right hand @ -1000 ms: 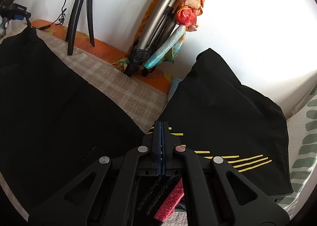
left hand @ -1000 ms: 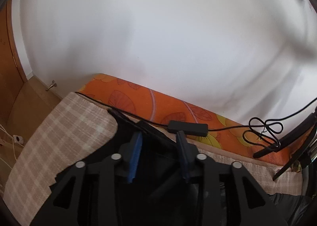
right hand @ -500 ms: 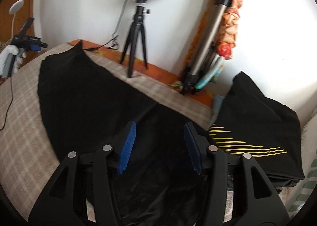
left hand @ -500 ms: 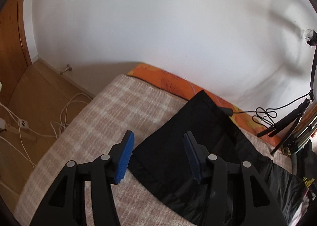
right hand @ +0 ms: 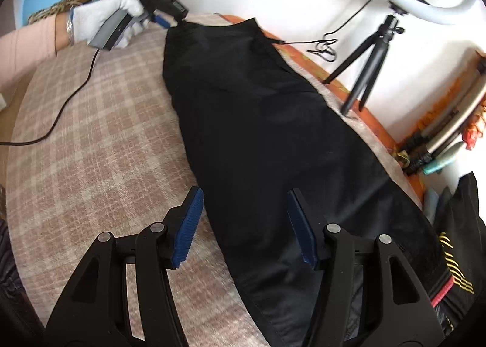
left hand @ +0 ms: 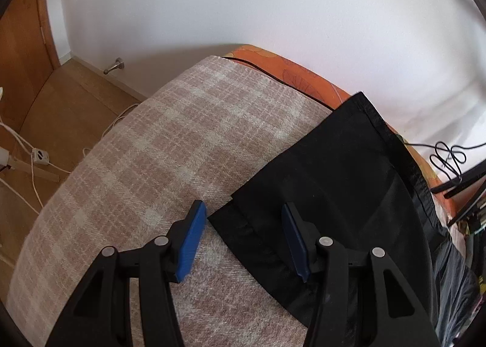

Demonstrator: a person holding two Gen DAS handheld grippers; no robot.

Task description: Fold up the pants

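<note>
Your pants (right hand: pixel 261 122) lay stretched long across the checked blanket (right hand: pixel 100 134), cuffs at the far end, waist near you. Your left gripper (left hand: pixel 243 234) hovered at the cuff corner with its jaws apart, gripping nothing; the cloth lay between and under the pads without being pinched. Your right gripper (right hand: pixel 244 222) stood over the near part of the legs; its jaws had just been opening and held nothing, with the pants' edge below them.

From here the risk was mostly in the pick-up. The cuff showed two layers slightly offset, so a shallow pinch could have caught only the top one and opened the legs as you lifted. The fabric looked slick and could have slipped from the pads. A cable (left hand: pixel 273 76) ran just behind the cuffs, and a tripod (right hand: pixel 370 61) stood close by; a wide swing could have snagged either.
</note>
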